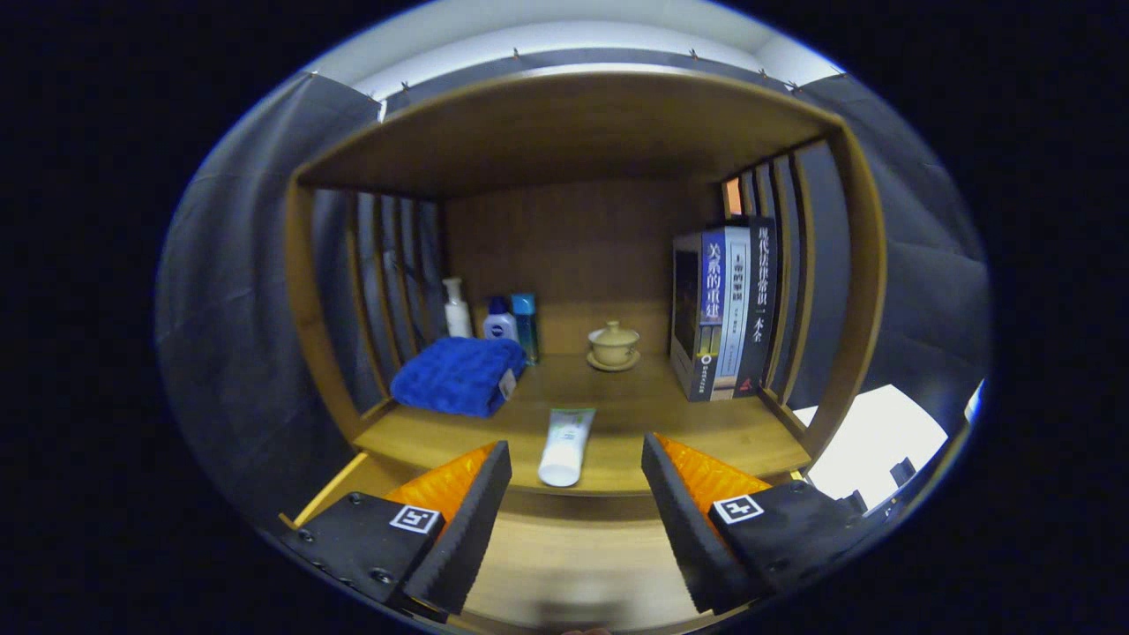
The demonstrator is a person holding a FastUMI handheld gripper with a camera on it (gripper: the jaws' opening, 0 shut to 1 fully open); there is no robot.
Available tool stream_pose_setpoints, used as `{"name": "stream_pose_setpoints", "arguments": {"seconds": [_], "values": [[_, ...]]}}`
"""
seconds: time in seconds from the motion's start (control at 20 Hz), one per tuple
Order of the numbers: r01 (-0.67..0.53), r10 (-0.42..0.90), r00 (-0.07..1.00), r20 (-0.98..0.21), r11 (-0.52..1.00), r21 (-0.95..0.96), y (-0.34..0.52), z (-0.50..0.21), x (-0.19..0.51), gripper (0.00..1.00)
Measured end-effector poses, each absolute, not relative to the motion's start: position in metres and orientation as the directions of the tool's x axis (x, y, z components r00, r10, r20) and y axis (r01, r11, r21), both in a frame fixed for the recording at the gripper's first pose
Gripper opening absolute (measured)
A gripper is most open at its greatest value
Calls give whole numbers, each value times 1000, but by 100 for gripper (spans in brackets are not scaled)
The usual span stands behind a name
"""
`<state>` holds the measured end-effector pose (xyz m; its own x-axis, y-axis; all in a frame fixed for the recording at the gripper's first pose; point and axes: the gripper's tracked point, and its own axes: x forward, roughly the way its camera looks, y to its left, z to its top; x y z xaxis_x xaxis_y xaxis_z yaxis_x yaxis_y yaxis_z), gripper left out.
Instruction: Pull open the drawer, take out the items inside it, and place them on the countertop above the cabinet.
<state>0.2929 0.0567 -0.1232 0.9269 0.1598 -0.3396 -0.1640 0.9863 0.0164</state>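
Observation:
A white tube with a green top end (564,445) lies on the wooden countertop (688,432) of the cabinet, its cap end near the front edge. My gripper (575,503) hovers just in front of and slightly above that edge, open, with nothing between its fingers; the tube lies just ahead of the gap between them. Below the fingers a light wooden surface (564,564) shows, which looks like the pulled-out drawer, with a raised rim at its left side (331,489). What the drawer holds is hidden.
A folded blue towel (459,375) rests at the counter's left. Behind it stand a white pump bottle (456,309), a small blue-capped bottle (500,322) and a teal bottle (526,326). A lidded tea cup on a saucer (614,346) sits at the back; several books (723,309) stand at the right. Slatted side walls and a wooden shelf overhead enclose the space.

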Motion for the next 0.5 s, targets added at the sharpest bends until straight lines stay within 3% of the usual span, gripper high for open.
{"name": "stream_pose_setpoints", "arguments": {"seconds": [0.3, 0.5], "values": [[-233, 233, 945, -228, 972, 25, 79, -101, 203, 97], [-132, 140, 972, -188, 990, 53, 71, -122, 168, 97]]}}
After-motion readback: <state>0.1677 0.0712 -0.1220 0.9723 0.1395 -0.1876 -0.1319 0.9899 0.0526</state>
